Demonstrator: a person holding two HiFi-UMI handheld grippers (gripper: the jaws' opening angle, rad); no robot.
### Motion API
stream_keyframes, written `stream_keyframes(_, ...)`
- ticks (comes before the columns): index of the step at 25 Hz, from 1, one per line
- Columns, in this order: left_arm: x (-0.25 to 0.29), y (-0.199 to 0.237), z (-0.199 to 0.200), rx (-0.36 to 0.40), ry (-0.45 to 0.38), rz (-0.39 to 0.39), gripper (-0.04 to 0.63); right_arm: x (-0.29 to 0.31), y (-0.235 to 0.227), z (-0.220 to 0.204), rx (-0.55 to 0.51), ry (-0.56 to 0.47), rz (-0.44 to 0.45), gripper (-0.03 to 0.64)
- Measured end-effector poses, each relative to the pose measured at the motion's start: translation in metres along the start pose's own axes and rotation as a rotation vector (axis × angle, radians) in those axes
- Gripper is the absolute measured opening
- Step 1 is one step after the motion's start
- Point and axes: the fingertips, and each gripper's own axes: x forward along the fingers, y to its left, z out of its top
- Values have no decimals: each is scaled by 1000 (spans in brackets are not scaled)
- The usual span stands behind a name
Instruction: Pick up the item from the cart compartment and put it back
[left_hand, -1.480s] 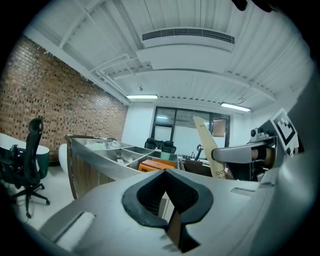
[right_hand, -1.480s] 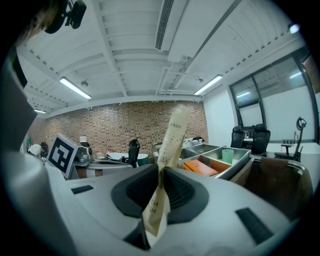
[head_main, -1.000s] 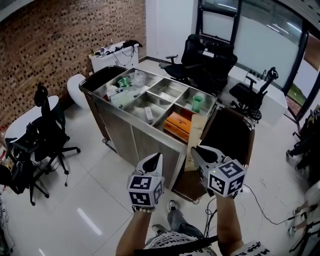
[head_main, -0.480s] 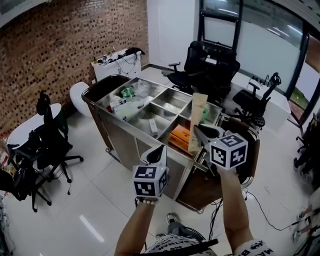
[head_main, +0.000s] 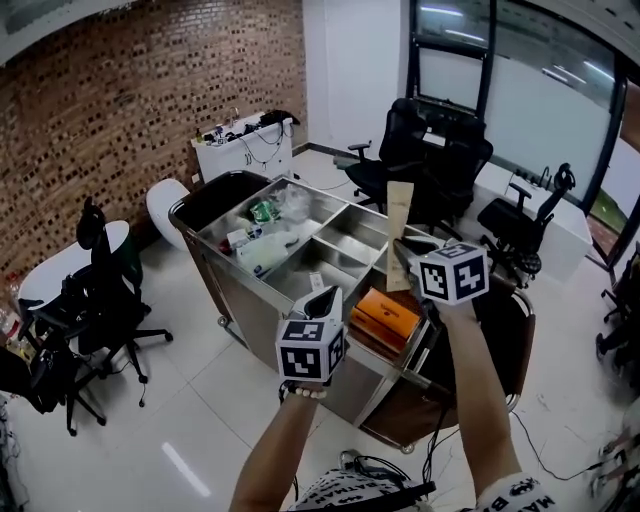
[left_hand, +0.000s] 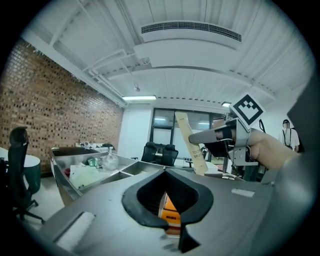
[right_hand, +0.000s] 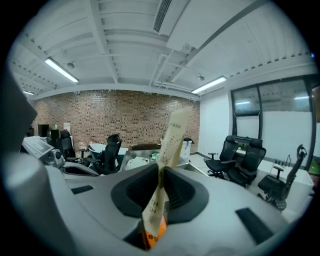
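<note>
— Currently: right tool (head_main: 406, 254) clamped on long packet (head_main: 399, 212), upright over cart (head_main: 250, 292); left tool (head_main: 324, 298) closed, empty.
— Noted. Advise lowering into a free compartment, tilting flat, releasing only once resting.

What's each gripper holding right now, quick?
Left gripper: closed, empty.
Right gripper: closed on a tan packet.

Your cart (head_main: 255, 300) is bare shiny metal; the packet (head_main: 399, 225), matt card; floor tiles (head_main: 150, 420) glossy; wall (head_main: 150, 90) rough brick.
</note>
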Motion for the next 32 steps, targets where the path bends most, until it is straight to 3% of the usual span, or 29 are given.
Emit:
stream_keyframes(10,55,37,13,-60,80,21,2,84,-44,18,58,119,16,57)
stream_keyframes(16,85,53,20,-63,112,29,2,150,-70,11,10,239,-1,57)
stream_keyframes(20,98,61,10,-92,129,29,2,194,-87,-13,6,348,-14,57)
stream_keyframes(25,114,72,-8,-126,163,45,2,242,-107,-65,100,531,8,57)
stream_keyframes(32,128,78,-28,-106,203,59,2,283,-114,-128,180,737,34,57)
